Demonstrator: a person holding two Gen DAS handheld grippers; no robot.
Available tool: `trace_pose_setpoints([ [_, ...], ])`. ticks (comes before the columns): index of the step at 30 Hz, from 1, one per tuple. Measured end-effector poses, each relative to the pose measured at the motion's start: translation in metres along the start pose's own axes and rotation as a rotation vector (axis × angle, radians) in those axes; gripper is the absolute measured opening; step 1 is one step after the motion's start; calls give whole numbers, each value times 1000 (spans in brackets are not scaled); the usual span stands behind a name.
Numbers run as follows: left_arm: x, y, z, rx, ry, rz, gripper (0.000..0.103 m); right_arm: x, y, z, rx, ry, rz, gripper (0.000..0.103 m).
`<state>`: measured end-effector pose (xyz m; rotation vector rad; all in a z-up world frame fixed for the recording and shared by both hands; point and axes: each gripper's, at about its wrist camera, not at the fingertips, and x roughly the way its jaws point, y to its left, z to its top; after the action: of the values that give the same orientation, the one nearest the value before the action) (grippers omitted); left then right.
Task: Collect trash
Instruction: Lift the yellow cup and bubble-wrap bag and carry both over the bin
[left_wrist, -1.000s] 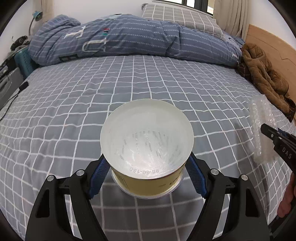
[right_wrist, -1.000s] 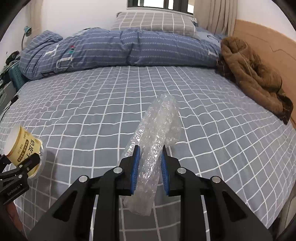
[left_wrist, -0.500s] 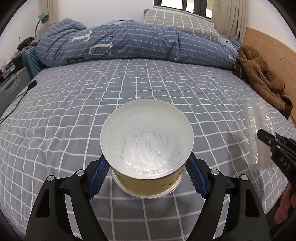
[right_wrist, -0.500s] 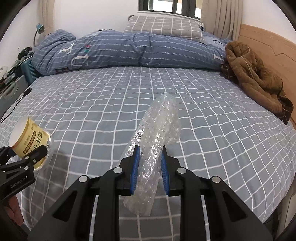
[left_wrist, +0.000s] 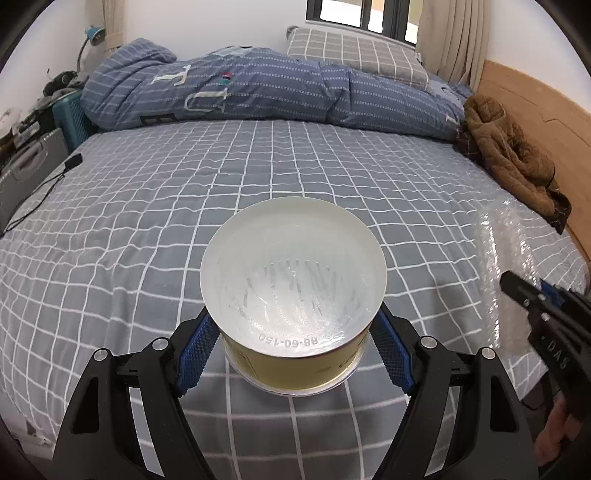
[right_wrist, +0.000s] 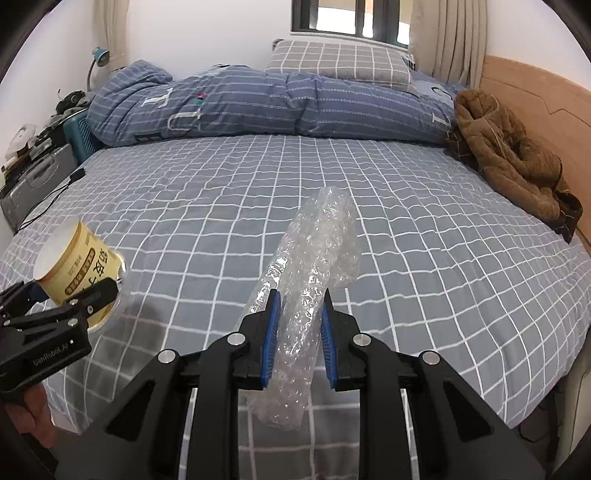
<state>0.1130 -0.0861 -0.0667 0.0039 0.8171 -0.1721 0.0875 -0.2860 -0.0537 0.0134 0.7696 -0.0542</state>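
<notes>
Showing its white base, the yellow cup (left_wrist: 293, 295) tilts; bubble wrap (right_wrist: 310, 295) crumpled.

Two grippers are in view: the left gripper (left_wrist: 293, 343) at lower centre of its own view and the right gripper (right_wrist: 298, 332) at lower centre of the other. There are two pieces of trash, one yellow paper cup (left_wrist: 293, 295) and one strip of bubble wrap (right_wrist: 314, 266). On the one bed (right_wrist: 184, 206) lie one blue quilt (right_wrist: 258, 103), one grey checked pillow (right_wrist: 340, 59) and one brown jacket (right_wrist: 509, 155), with one blue desk lamp (right_wrist: 99, 57) at upper left
</notes>
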Motion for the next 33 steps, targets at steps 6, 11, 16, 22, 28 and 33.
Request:
trace_pose_setpoints([
  [6,-17,1,-14,-13,3,-16,76,-14,8,-16,0,5,13,20],
  [11,-27,3,-25,-23,10,-19,76,-23,13,-29,-2,15,22,20],
  [16,-34,1,-40,-19,24,-12,76,-32,16,-43,-2,26,28,20],
  [22,-42,0,-56,-23,35,-9,76,-41,20,-57,-7,40,35,20],
  [28,-57,-2,-67,-32,34,-13,76,-51,22,-75,-5,59,44,20],
  [33,-72,-6,-82,-24,37,-15,76,-62,25,-90,-6,77,45,20],
])
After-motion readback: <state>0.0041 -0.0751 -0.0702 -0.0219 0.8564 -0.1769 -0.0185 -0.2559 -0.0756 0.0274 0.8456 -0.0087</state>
